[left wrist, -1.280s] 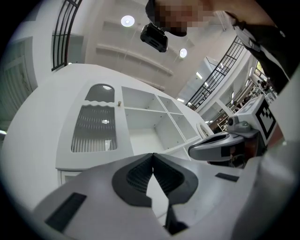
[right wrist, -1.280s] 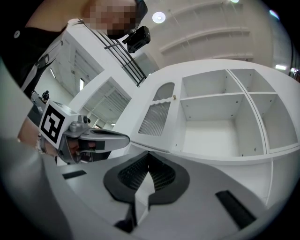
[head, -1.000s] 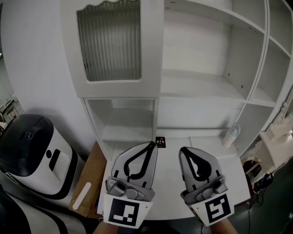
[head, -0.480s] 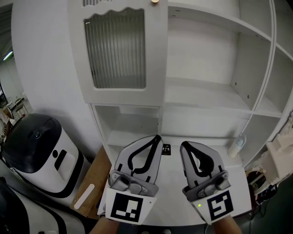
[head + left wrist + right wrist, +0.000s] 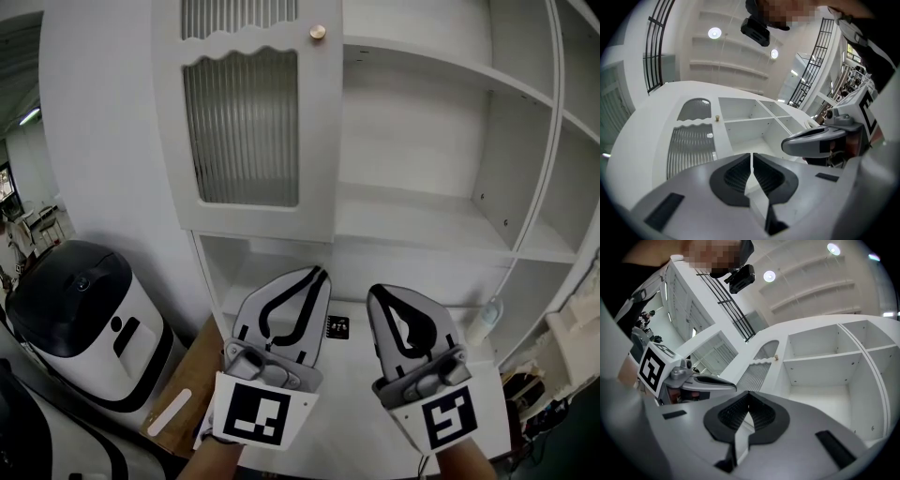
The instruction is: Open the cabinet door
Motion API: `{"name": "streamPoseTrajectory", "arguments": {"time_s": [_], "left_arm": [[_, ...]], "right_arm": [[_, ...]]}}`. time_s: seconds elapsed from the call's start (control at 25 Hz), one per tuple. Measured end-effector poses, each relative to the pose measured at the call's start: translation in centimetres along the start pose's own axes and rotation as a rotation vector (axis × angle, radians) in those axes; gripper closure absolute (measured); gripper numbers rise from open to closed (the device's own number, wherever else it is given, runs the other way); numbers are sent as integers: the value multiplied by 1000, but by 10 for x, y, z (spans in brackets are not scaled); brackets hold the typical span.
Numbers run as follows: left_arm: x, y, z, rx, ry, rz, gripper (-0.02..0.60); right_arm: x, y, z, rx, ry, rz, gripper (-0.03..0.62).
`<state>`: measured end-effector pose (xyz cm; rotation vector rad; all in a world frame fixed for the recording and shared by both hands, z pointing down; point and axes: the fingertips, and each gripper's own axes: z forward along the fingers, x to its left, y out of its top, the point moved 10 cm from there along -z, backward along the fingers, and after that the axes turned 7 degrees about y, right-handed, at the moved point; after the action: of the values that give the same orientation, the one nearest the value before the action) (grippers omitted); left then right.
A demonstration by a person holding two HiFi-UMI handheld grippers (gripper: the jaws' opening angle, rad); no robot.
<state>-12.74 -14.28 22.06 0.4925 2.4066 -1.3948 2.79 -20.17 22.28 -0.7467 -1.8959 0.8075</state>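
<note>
— up at the left of the cabinet, the cabinet door sits closed, with a ribbed glass panel. its small brass knob is right at the door's right edge, high above both tools.
— and the tools?
— left gripper and right gripper are side by side, low over the white counter. each has its jaws pressed together with nothing between them, tips angled up toward the shelving.
— room to move?
— plenty. the open shelves right of the door are bare. a small bottle stands at the counter's right end, and a black tag lies between the two tips, further back. a black-and-white appliance sits well off left, below the door.
</note>
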Motion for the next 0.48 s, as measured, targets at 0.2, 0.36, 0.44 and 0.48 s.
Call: {"name": "streamPoseTrajectory", "arguments": {"time_s": [0.2,0.36,0.44,0.48], "left_arm": [[6,7,12,-31,19,24,578],[13,15,22,-58,29,58,574],[19,19,28,-72,32,89,574],[22,21,31,-79,35,100,572]], "right_arm": [[-9,6,9,-33,20,-24,592],[-17,13,15,-46,28,-44,592],[-20,14,17,-50,31,-52,592],[-22,15,18,-53,30,-55,591]]}}
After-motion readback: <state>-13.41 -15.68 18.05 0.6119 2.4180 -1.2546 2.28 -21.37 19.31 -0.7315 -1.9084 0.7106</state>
